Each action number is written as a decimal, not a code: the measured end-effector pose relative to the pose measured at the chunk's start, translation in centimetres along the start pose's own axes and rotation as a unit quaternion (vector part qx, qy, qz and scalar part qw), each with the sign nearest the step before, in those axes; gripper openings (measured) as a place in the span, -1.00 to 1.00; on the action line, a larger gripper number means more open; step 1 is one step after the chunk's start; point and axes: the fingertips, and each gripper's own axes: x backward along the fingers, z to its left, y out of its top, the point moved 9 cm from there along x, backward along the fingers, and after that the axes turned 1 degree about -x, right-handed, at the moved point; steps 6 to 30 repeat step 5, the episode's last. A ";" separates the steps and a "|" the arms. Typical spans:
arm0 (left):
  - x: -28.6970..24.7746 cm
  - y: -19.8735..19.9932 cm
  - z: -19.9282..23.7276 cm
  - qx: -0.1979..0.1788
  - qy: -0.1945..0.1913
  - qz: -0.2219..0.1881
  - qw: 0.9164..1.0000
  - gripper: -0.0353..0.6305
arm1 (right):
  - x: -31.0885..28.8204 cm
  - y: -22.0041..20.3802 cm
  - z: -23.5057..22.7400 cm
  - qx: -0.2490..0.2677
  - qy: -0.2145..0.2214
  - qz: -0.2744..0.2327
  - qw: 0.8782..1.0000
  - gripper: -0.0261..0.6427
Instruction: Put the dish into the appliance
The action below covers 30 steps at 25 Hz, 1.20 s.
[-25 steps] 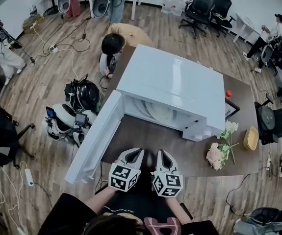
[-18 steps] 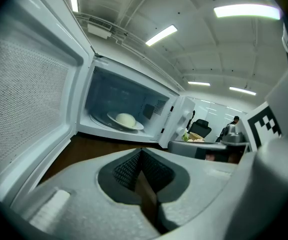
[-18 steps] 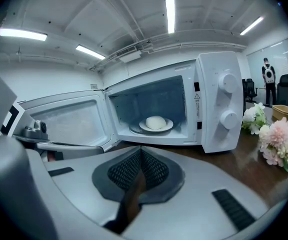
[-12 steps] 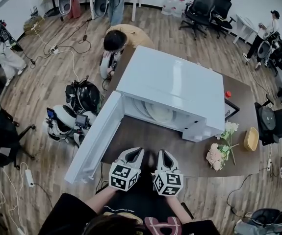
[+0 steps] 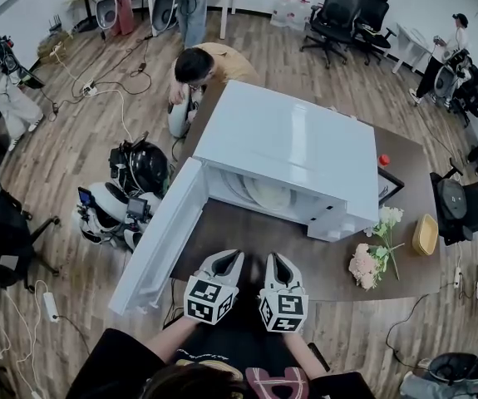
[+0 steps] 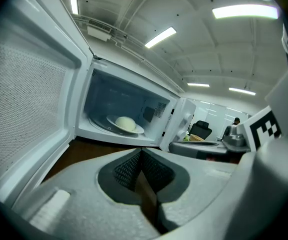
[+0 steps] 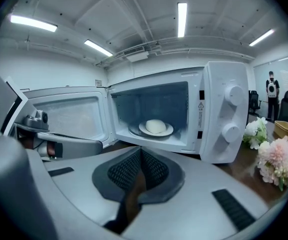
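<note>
A white microwave (image 5: 288, 152) stands on the brown table (image 5: 247, 235) with its door (image 5: 155, 239) swung open to the left. Inside it, a white dish (image 5: 270, 194) carries a pale round bun; the dish also shows in the left gripper view (image 6: 125, 125) and the right gripper view (image 7: 156, 128). My left gripper (image 5: 227, 263) and right gripper (image 5: 276, 264) hover side by side at the table's front edge, a short way in front of the open cavity. Both are shut with nothing between the jaws, which meet in the left gripper (image 6: 141, 153) and the right gripper (image 7: 141, 153).
Pink and white flowers (image 5: 373, 254) and a yellow basket (image 5: 426, 234) lie on the table right of the microwave. A small red object (image 5: 383, 159) sits behind it. A person (image 5: 195, 69) bends at the table's far side. Helmets and gear (image 5: 126, 189) cover the floor at left.
Both grippers have stayed in place and shut. The person behind the microwave has shifted slightly.
</note>
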 end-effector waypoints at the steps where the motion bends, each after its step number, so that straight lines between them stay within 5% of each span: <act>1: 0.0 0.0 0.0 0.000 0.000 -0.001 1.000 -0.87 | 0.0 0.0 -0.1 -0.002 -0.001 0.001 1.000 -0.90; 30: -0.3 0.0 0.0 0.000 0.000 0.001 1.000 -0.87 | 0.0 -0.1 -0.3 -0.002 -0.001 0.002 1.000 -0.90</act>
